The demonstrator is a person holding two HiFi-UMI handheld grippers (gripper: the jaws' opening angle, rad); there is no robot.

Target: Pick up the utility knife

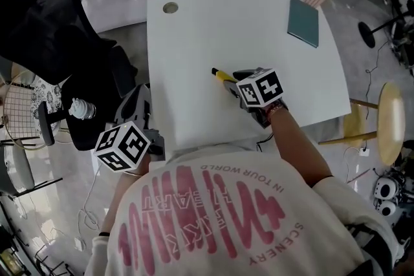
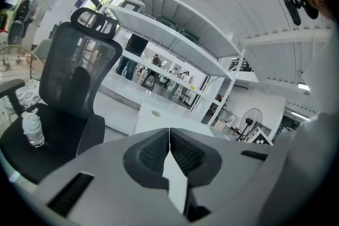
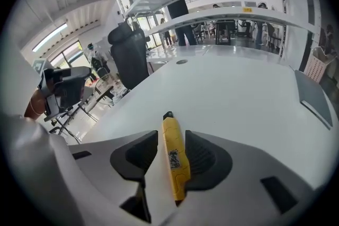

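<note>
1. A white worktop (image 1: 213, 22) fills the middle of the head view, with a black office chair (image 1: 45, 22) at the upper left.
2. The yellow utility knife (image 3: 175, 159) lies on the worktop near its centre, between the jaws of the right claw (image 3: 170, 137). They stand wide, with a gap on the knife's left.
3. The left claw (image 2: 169, 141) is closed tight, off the worktop at lower left.
</note>
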